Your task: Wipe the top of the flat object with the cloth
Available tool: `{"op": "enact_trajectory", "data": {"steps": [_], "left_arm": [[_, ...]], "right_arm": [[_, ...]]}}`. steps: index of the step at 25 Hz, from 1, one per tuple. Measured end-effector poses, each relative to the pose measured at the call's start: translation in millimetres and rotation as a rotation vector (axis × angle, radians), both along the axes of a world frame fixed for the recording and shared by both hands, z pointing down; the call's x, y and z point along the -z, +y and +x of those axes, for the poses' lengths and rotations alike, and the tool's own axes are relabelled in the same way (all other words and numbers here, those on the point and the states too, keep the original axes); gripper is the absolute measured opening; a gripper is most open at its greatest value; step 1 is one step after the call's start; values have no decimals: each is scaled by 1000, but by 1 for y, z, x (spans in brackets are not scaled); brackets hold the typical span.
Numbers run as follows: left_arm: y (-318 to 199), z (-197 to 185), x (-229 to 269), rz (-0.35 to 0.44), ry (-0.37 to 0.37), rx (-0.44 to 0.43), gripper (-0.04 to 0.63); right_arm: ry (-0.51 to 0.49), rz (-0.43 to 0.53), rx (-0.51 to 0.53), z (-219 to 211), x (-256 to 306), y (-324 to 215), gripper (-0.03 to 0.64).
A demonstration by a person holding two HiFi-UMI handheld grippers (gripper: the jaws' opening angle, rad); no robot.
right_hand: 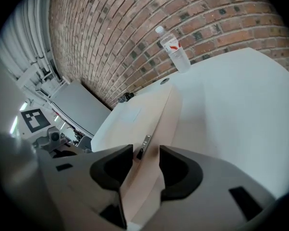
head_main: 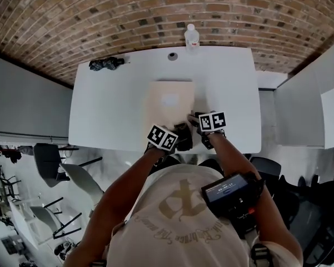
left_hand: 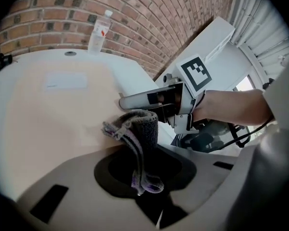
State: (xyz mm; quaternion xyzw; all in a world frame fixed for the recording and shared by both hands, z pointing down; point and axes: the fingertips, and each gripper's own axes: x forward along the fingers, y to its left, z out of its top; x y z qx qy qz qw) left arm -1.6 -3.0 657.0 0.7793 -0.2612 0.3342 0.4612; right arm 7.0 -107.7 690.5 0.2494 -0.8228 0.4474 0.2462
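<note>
A beige flat object [head_main: 169,96] lies in the middle of the white table [head_main: 111,110], with a pale label on its top. My left gripper [head_main: 183,136] is at the object's near right corner, shut on a grey cloth [left_hand: 139,138]. The cloth hangs from the jaws over the object's near edge [left_hand: 53,114]. My right gripper [head_main: 200,123] is just to the right of it. In the right gripper view its jaws [right_hand: 146,153] stand open astride the flat object's right edge [right_hand: 156,124]. It also shows in the left gripper view as the right gripper [left_hand: 134,101], beside the cloth.
A clear water bottle [head_main: 192,36] stands at the table's far edge, with a small round thing [head_main: 172,55] near it. A dark bundle [head_main: 105,63] lies at the far left corner. Chairs [head_main: 50,160] stand on the floor at the left, and a white cabinet [head_main: 300,104] at the right.
</note>
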Motion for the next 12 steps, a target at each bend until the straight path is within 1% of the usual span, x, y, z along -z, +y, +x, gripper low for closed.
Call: {"op": "enact_trajectory", "data": {"steps": [5, 12], "left_arm": [[16, -45, 2, -8, -47, 100, 101], [31, -123, 3, -10, -128, 244, 101]], "right_arm": [[26, 29, 42, 2, 1, 0, 181], [20, 35, 46, 2, 1, 0, 179]]}}
